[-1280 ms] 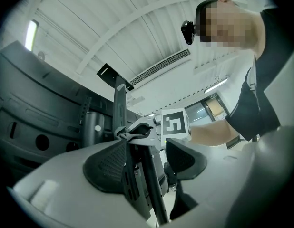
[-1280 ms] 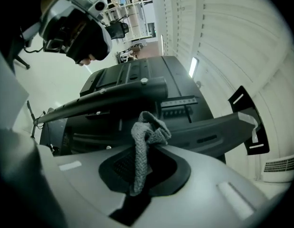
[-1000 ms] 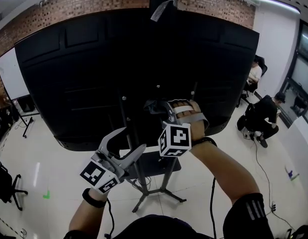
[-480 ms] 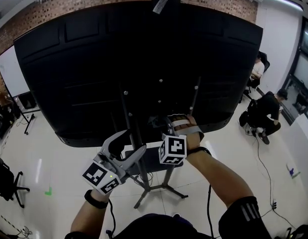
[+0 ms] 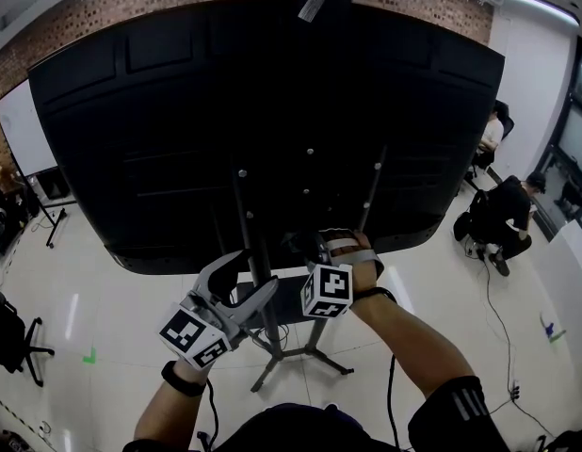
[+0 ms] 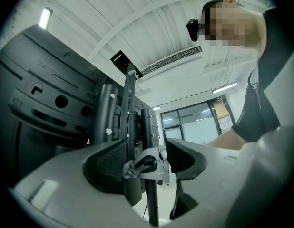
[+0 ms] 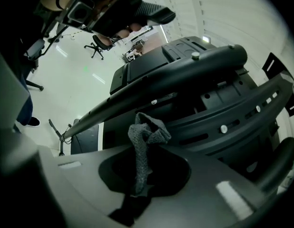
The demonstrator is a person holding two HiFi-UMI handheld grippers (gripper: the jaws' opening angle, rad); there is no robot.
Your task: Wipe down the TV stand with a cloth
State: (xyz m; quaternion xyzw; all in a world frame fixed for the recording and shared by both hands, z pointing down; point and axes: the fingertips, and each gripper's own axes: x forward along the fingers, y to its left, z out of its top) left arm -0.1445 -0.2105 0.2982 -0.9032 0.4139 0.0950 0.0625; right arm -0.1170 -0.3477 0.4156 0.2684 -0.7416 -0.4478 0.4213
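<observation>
Black back of the TV (image 5: 263, 130) filled the head view, mounted on the TV stand (image 5: 256, 252). The stand's two uprights ran from the panel down to the floor base (image 5: 305, 351). Nearer tool was the right gripper (image 5: 308, 245), up at the uprights just under the TV's lower edge. Its jaws were clenched on the cloth (image 7: 146, 133), a grey knit bunch poking past the tips toward the upright, which crossed diagonally just ahead in the right gripper view. Cloth-to-bar contact: couldn't tell, looked close. My read: stroke should follow the upright's long axis. Lower-left sat the left gripper (image 5: 249, 281), beside the left upright. Jaws spread, nothing gripped.
</observation>
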